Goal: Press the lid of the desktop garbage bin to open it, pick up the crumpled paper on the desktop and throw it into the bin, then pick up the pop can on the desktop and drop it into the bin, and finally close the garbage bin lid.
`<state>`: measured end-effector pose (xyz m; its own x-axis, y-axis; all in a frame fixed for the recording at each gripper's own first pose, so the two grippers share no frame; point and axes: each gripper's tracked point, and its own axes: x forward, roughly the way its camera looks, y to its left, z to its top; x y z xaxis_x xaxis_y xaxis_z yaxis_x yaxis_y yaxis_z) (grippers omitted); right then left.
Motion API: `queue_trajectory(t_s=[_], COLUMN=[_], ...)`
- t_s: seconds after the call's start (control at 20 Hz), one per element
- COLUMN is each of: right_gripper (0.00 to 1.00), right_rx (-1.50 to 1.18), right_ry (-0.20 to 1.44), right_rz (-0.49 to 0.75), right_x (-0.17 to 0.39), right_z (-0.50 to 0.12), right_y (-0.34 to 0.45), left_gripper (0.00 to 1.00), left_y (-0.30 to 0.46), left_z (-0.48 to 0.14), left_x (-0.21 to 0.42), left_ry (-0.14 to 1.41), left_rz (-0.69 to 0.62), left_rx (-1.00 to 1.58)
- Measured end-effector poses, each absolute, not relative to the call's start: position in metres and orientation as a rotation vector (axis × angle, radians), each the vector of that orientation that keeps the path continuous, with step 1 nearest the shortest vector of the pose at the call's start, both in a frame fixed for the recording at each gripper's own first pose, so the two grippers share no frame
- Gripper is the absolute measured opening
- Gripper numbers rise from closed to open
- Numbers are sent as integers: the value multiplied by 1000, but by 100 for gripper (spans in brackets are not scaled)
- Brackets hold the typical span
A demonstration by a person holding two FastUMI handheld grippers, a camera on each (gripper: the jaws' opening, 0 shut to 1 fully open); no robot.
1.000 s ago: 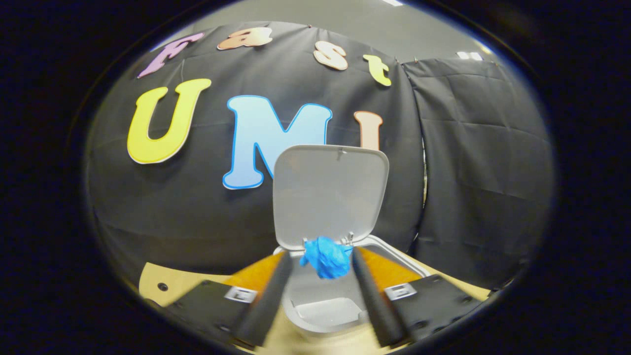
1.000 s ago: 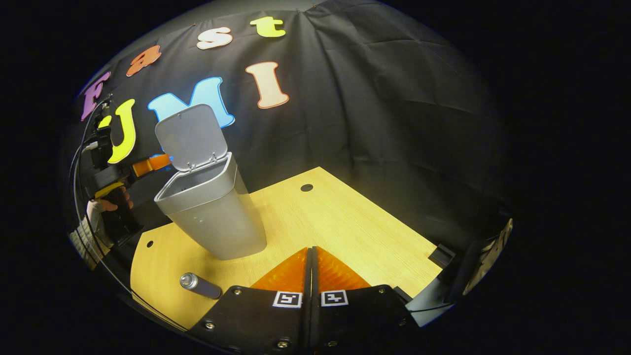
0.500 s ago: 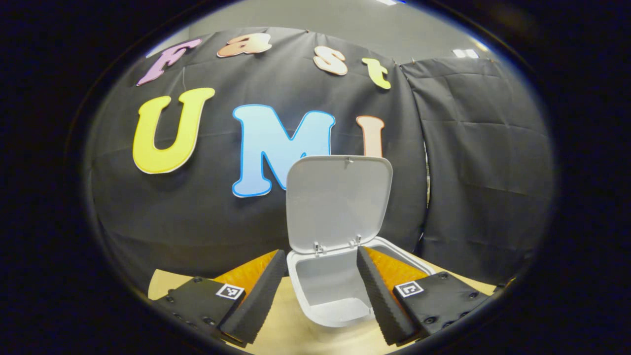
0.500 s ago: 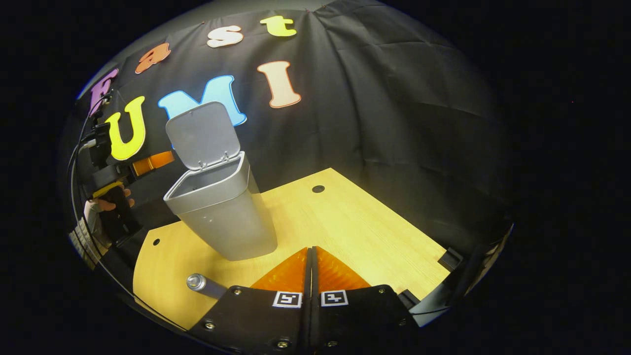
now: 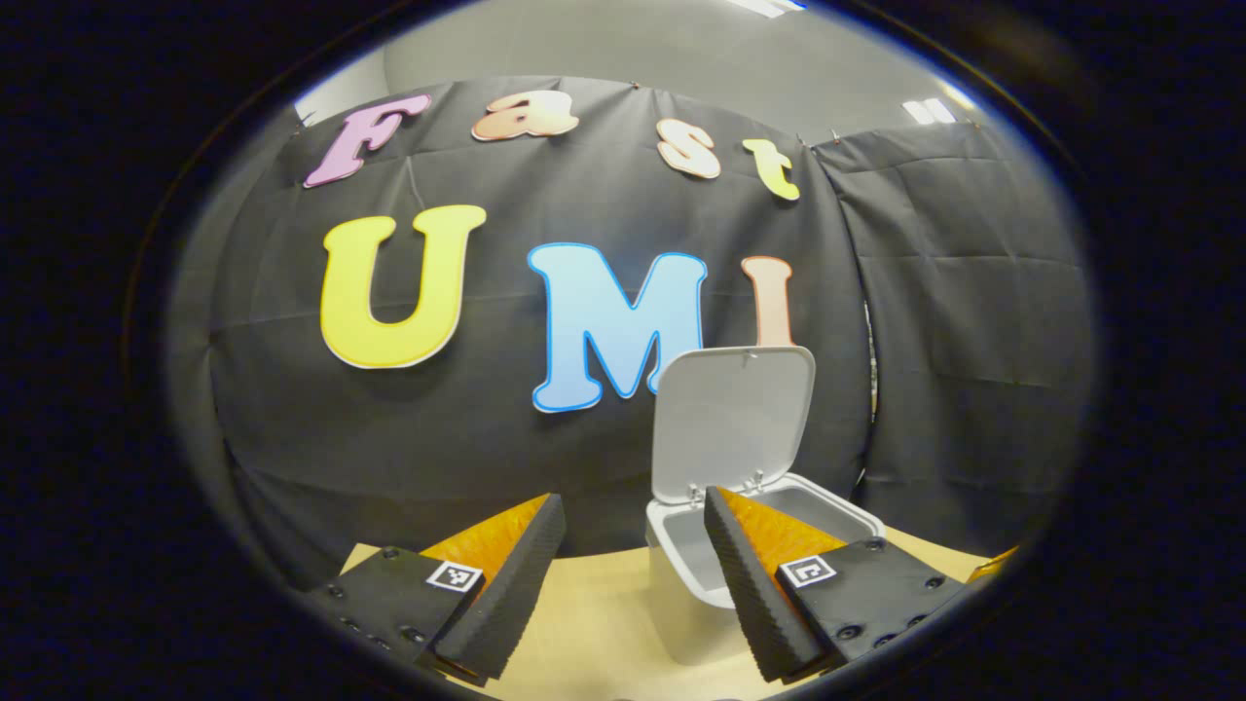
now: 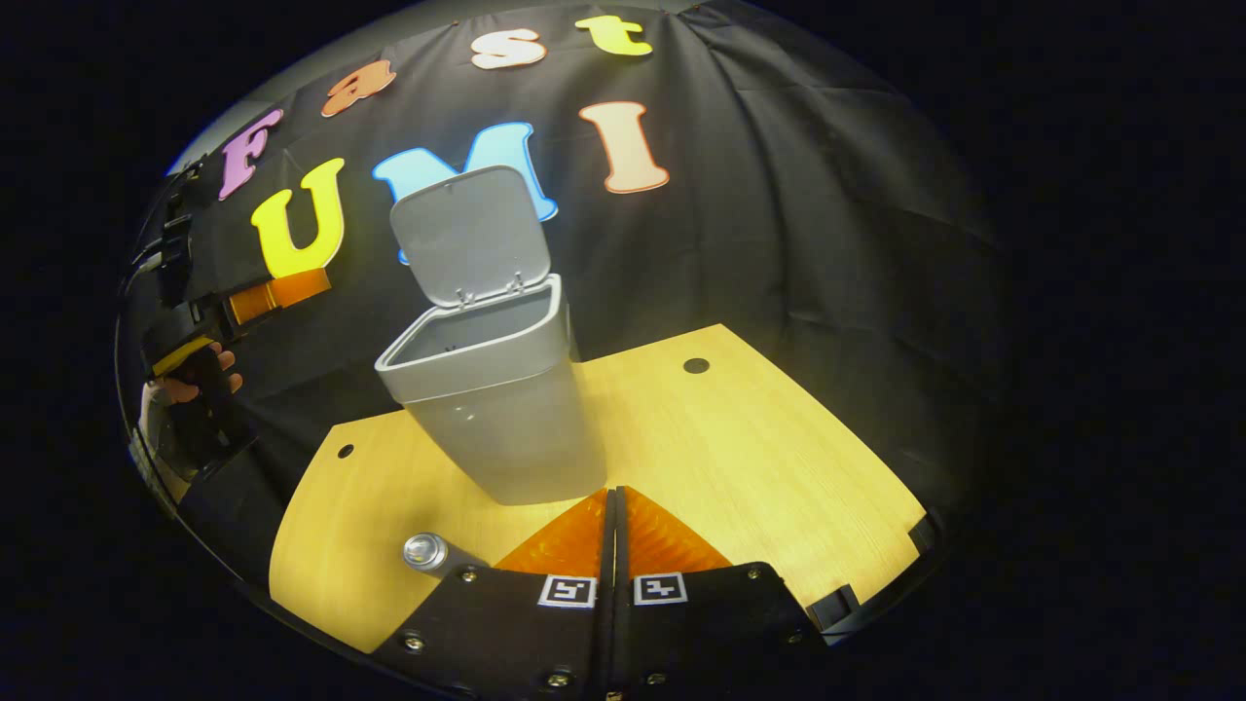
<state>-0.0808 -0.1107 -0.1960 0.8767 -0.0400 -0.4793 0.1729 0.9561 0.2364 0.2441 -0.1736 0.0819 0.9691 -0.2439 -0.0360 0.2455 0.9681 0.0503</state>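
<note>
My left claw (image 5: 633, 574) is spread wide with nothing in it; the right claw (image 6: 613, 526) is squeezed closed. I should open it wide around the can (image 6: 428, 552) in front of the bin (image 6: 496, 399).

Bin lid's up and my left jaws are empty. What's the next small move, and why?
Probably open the right gripper and lower it toward the pop can, which lies on the desktop just left of its closed jaws. The garbage bin stands open with its lid raised, and the left gripper is open and empty.
</note>
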Motion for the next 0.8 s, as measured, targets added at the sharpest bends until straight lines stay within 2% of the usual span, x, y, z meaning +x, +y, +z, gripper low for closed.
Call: queue_trajectory(t_s=[0.55,0.6,0.65,0.7,0.75,0.8], right_gripper=[2,8,39,55,79,81], right_rx=[276,270,261,247,237,229], right_ry=[542,553,564,575,587,599], right_rz=[189,212,232,244,258,275], right_x=[-28,-28,-27,-27,-25,-26], right_z=[-199,-202,-205,-206,-213,-217], right_y=[3,11,19,24,31,37], left_gripper=[100,100,100,100,100,100], left_y=[-75,-69,-63,-58,-53,-48], left_z=[87,86,84,83,81,80], left_x=[196,192,187,184,180,176], left_ry=[27,30,33,37,41,45], left_rz=[-66,-53,-41,-30,-18,-7], left_rx=[91,89,87,84,80,75])
